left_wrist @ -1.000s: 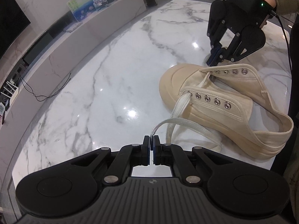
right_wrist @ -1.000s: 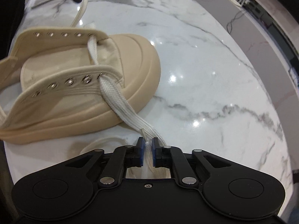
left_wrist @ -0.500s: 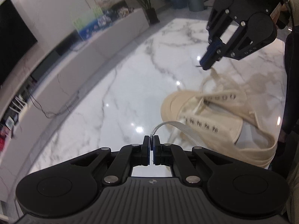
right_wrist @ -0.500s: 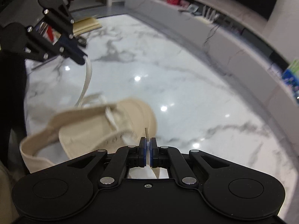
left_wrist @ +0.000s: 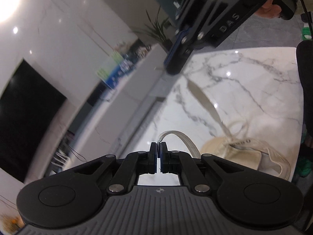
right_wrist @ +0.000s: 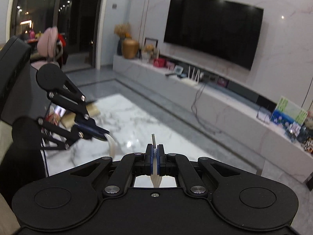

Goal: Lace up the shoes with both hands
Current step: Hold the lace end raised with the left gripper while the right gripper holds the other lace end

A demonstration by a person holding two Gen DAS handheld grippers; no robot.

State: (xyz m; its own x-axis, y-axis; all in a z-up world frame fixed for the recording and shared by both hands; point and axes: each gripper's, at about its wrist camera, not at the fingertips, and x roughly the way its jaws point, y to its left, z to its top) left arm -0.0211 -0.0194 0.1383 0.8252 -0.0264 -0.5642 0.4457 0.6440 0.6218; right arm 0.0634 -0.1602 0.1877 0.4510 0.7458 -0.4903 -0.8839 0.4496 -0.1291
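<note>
A cream canvas shoe (left_wrist: 244, 154) lies on the marble table (left_wrist: 244, 82), low at the right of the left wrist view. My left gripper (left_wrist: 158, 146) is shut on one end of the white lace (left_wrist: 182, 137), which arcs right and down to the shoe. The right gripper (left_wrist: 174, 66) hangs high above, with the other lace strand (left_wrist: 203, 101) running taut from it to the eyelets. In the right wrist view my right gripper (right_wrist: 155, 150) is shut on the lace, its aglet (right_wrist: 153, 139) sticking up. The left gripper (right_wrist: 101, 135) shows at the left with its lace (right_wrist: 112, 145). That view hides the shoe.
A person's hand (left_wrist: 270, 7) holds the right gripper's handle. Beyond the table's far edge are a dark TV (right_wrist: 213, 29), a long low cabinet (right_wrist: 215, 98) with small items, a gold vase (right_wrist: 130, 49) and a plant (left_wrist: 156, 27).
Both grippers have risen well above the table, drawing the two lace ends up. The shoe has dropped low in the left view and left the right view.
</note>
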